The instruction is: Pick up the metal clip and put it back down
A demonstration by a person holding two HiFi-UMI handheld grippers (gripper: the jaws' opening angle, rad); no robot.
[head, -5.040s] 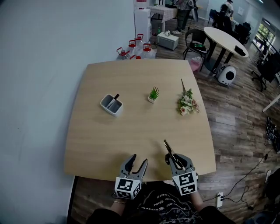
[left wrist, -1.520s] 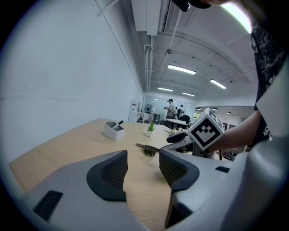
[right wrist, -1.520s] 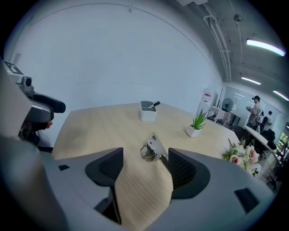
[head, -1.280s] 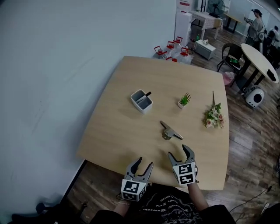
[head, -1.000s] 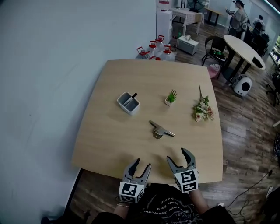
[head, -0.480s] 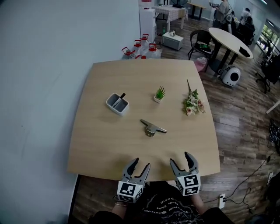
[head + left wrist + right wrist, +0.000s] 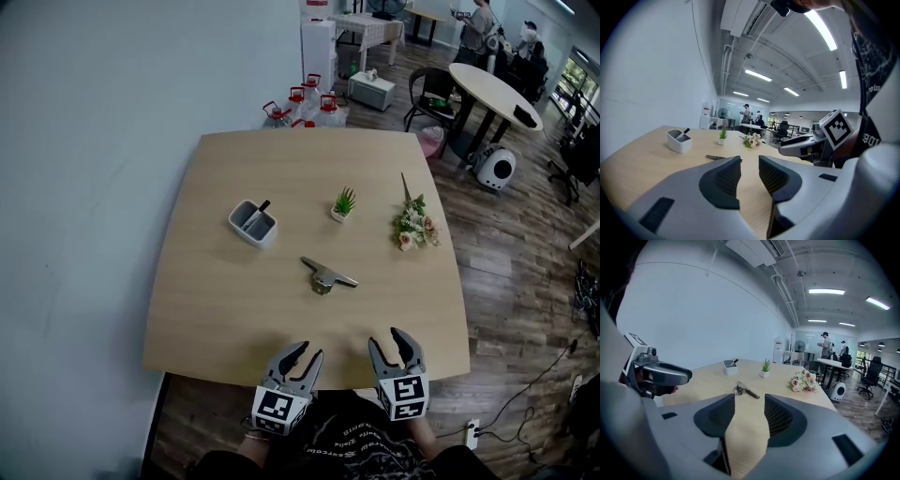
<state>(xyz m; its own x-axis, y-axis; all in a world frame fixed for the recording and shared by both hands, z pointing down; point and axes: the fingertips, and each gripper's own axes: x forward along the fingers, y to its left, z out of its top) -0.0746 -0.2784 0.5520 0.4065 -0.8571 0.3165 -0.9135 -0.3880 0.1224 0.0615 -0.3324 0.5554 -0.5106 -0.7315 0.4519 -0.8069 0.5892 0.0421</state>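
item 1, metal clip: lay flat on the bare wood near the middle of the tabletop, a little toward the near edge. its long arm pointed toward the right edge. nothing touched it, and it was well apart from both tools.

item 2, left tool: hung at the near edge of the tabletop, left of centre, tips pointing across the wood toward the far edge. its jaws were partly open with a narrow gap and had just been closing. nothing was between the pads.

item 3, right tool: hung at the near edge, just beside the left tool and nearer the right corner. its jaws were partly open, a wider gap than the left's, and had also just been closing. nothing was between the pads. the clip showed beyond the gap in the right gripper view, not within reach of the pads.

item 4, pen holder: white, two compartments, stood toward the left edge behind the clip, with a dark pen leaning in it.

item 5, potted plant: small, upright, stood around the tabletop's centre, beyond the clip.

item 6, flower bunch: lay near the right edge, stem toward the far edge.

item 7, water jugs: red caps, stood on the floor past the far edge.
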